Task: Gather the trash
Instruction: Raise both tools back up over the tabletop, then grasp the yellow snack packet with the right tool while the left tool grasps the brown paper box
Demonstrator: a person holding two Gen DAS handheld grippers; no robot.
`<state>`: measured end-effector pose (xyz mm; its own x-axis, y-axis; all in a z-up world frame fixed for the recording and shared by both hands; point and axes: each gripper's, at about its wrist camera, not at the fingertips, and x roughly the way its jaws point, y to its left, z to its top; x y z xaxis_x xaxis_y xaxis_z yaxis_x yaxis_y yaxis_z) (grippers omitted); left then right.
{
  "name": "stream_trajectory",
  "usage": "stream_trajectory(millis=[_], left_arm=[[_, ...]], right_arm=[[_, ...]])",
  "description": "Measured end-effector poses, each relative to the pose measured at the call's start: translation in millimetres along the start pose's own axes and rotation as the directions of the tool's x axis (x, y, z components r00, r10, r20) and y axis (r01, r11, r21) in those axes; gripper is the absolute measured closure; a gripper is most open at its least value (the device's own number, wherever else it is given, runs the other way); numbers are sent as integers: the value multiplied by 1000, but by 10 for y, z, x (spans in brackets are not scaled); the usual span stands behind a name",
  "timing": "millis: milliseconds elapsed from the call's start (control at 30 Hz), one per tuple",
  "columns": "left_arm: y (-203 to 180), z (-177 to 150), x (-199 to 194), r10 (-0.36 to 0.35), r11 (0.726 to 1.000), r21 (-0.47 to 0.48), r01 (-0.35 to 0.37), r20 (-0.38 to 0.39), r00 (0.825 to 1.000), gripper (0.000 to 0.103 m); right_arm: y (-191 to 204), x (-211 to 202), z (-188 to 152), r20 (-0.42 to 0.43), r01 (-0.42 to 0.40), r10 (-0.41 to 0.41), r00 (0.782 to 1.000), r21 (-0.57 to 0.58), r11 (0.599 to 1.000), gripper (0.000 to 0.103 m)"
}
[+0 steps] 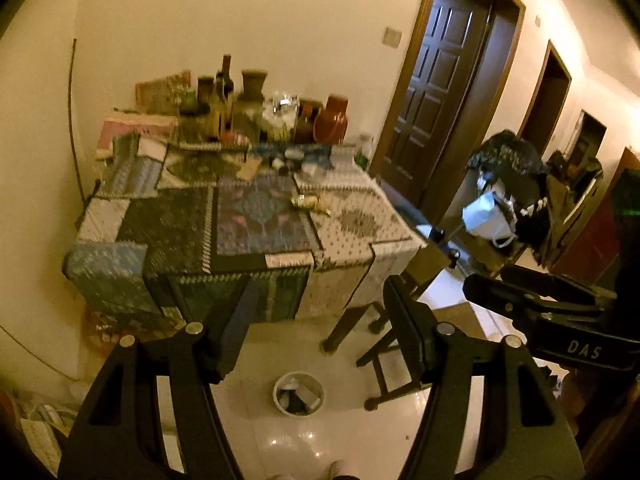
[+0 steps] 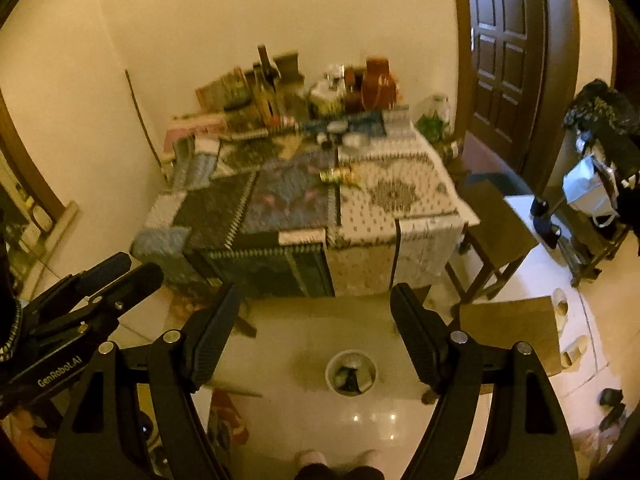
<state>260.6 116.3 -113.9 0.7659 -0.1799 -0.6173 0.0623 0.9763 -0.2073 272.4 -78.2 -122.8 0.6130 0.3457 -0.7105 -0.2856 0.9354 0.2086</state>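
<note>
A small white waste bin [image 1: 298, 393] [image 2: 351, 373] stands on the glossy floor in front of the table, with paper scraps and dark bits inside. On the patchwork tablecloth [image 1: 256, 216] [image 2: 304, 200] lies a crumpled gold wrapper [image 1: 310, 203] [image 2: 340, 176]. My left gripper [image 1: 320, 300] is open and empty, high above the floor. My right gripper [image 2: 316, 304] is open and empty too. Each gripper shows at the side of the other's view, the right gripper [image 1: 540, 304] and the left gripper [image 2: 104, 280].
Bottles, jars and a brown jug [image 1: 332, 120] crowd the table's far edge against the wall. A wooden chair [image 2: 496, 236] and a folding stool [image 1: 396, 360] stand right of the table. A cardboard sheet [image 2: 512, 328] lies on the floor. A cluttered rack [image 1: 516, 200] and dark doors [image 1: 440, 92] are at right.
</note>
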Motion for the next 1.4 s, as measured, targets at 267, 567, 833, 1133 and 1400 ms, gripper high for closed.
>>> stream_trajectory(millis=[267, 567, 833, 1133, 1400], left_arm=[[37, 139, -377, 26, 998, 47, -30, 76, 997, 31], [-30, 449, -269, 32, 997, 63, -42, 142, 989, 12], [-202, 851, 259, 85, 993, 63, -96, 164, 983, 12], [-412, 1432, 941, 187, 982, -13, -187, 161, 969, 12], [-471, 1652, 1499, 282, 959, -58, -277, 106, 953, 12]], right_arm=[[134, -415, 115, 137, 52, -47, 989, -27, 998, 20], [-93, -392, 402, 213, 91, -86, 973, -14, 996, 12], [-423, 10, 804, 200, 63, -48, 979, -67, 996, 12], [-798, 502, 1429, 122, -13, 34, 992, -168, 986, 12], [-1030, 1064, 1718, 19, -83, 88, 996, -189, 978, 12]])
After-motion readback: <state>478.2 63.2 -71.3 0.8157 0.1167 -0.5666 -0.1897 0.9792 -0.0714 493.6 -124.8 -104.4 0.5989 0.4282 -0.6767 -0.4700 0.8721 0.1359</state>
